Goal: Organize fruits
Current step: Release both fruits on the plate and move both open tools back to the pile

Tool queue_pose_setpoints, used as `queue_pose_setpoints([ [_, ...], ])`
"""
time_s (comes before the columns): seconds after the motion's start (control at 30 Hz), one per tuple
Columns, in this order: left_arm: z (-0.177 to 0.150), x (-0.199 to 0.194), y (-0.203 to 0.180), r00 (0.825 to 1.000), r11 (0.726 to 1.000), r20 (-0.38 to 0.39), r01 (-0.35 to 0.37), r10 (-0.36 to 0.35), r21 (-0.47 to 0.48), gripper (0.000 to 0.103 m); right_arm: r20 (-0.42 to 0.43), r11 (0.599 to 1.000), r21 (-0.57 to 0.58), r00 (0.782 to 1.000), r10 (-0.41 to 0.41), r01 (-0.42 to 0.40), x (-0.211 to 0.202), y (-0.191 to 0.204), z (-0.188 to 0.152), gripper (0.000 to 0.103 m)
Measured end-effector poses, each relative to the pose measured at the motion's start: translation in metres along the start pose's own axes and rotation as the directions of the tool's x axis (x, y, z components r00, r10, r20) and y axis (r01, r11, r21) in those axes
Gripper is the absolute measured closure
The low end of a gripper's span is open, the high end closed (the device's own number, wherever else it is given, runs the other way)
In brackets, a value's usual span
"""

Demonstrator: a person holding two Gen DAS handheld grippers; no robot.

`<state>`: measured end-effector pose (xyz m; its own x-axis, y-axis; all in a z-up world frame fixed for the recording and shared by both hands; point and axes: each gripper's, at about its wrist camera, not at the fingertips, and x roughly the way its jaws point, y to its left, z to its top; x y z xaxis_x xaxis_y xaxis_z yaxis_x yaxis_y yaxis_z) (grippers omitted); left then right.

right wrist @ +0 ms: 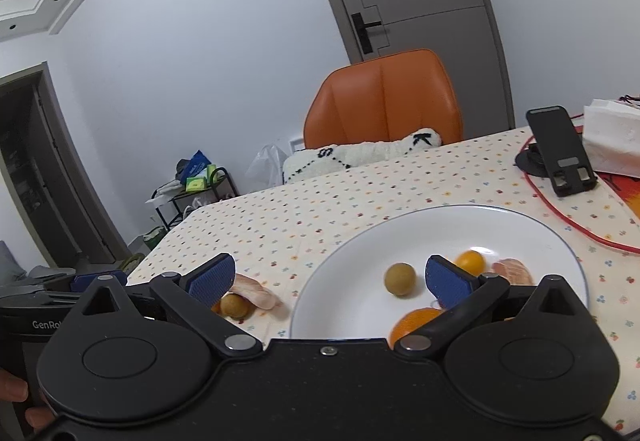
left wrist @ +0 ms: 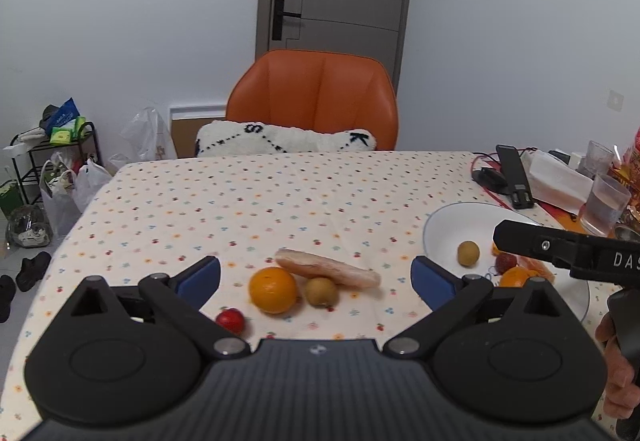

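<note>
On the surface [left wrist: 240, 201]: white plate [right wrist: 360, 241] at right holds a kiwi [right wrist: 399, 279], orange pieces, strawberry. Left of it lie a whole orange [left wrist: 273, 289], pinkish peeled wedge [left wrist: 326, 273], second kiwi [left wrist: 321, 291], cherry tomato [left wrist: 230, 320]. Left claw [left wrist: 316, 273] and right claw [right wrist: 328, 281] both spread, holding nothing.

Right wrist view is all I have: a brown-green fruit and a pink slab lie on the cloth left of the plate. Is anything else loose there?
Observer: Yes, a whole orange sits close on the left of that brown-green fruit.
Operator: Anything smaller?
Observer: A small red round fruit lies apart from the orange, close in front of the open left gripper.
Operator: On the plate, anything I miss?
Observer: A red berry lies on the plate, right of the green fruit there.
</note>
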<state>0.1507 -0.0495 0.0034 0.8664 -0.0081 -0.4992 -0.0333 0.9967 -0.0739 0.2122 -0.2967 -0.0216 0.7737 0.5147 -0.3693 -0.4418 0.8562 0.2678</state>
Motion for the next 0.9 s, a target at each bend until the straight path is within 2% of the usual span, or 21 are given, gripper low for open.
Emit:
queue_pose_setpoints([
  [0.33,-0.003,-0.006,0.023,1.0,0.998,-0.011,-0.026,0.026,-0.053,0.002,-0.017,0.999,-0.033,0.999,0.033,-0.034,0.008,0.017,0.002,0.0],
  [0.5,-0.008,-0.008,0.033,0.998,0.997,-0.001,-0.056,0.056,-0.047,0.0,-0.043,0.997,-0.048,0.998,0.051,-0.053,0.015,0.024,0.001,0.0],
  [0.6,-0.01,-0.007,0.041,0.999,0.997,-0.012,-0.05,0.049,-0.064,0.0,-0.061,0.995,-0.071,0.996,0.07,-0.074,0.02,0.033,-0.001,0.0],
  [0.7,-0.013,-0.005,0.047,0.998,0.995,-0.019,-0.056,0.055,-0.077,0.0,-0.09,0.99,-0.091,0.991,0.095,-0.103,0.026,0.043,-0.003,0.01],
  [0.77,-0.015,-0.004,0.051,0.998,0.994,-0.024,-0.067,0.065,-0.09,0.0,-0.114,0.988,-0.094,0.987,0.111,-0.122,0.031,0.048,-0.003,0.026],
  [0.83,-0.016,-0.004,0.054,0.996,0.992,-0.028,-0.082,0.08,-0.092,0.0,-0.132,0.987,-0.094,0.984,0.117,-0.13,0.036,0.052,-0.003,0.031],
  [0.9,-0.018,-0.002,0.057,0.996,0.993,-0.028,-0.082,0.08,-0.085,0.0,-0.142,0.986,-0.1,0.983,0.116,-0.131,0.041,0.055,-0.004,0.031],
])
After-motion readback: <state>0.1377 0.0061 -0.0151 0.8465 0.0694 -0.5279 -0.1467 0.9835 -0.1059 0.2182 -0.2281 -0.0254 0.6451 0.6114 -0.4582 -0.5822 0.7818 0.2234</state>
